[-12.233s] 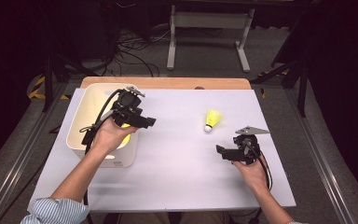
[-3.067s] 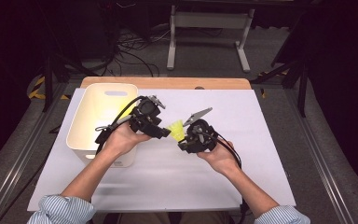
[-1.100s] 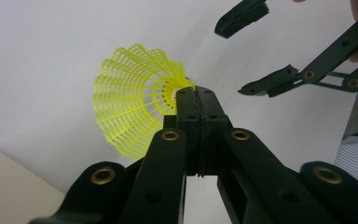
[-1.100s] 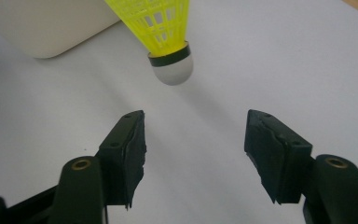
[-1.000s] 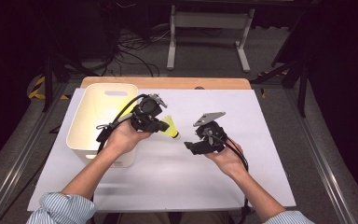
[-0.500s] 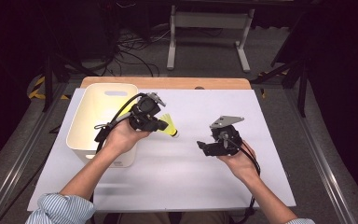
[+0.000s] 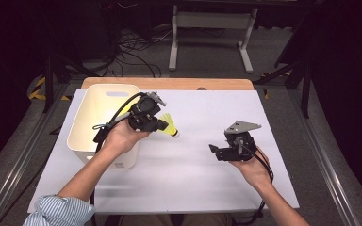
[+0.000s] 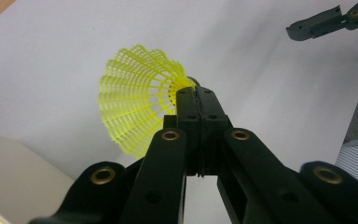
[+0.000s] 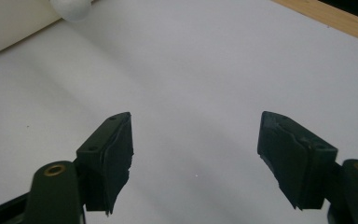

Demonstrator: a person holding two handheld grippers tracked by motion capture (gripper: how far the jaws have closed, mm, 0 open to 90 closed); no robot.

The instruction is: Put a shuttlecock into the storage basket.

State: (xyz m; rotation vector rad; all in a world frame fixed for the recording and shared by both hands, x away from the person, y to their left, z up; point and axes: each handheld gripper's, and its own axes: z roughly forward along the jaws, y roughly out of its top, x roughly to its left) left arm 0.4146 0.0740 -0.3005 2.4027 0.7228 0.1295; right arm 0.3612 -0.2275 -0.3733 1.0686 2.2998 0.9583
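Shuttlecock (image 8: pixel 137 105) | clamped at skirt neck in left tool (image 7: pixel 158 126), held above bench (image 7: pixel 193 179) beside bin (image 7: pixel 104 123) | right tool (image 9: pixel 196 154) jaws apart, just been opening, nothing between | light, mesh skirt crushable; safest grip likely near cork.

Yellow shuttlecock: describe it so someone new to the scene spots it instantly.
Start at the cream plastic bin on the left of the white table. Just right of its rim, the left claw is shut on a yellow mesh-skirted plastic shuttlecock, white cork tip pointing right. It's the one bright yellow thing over the tabletop.
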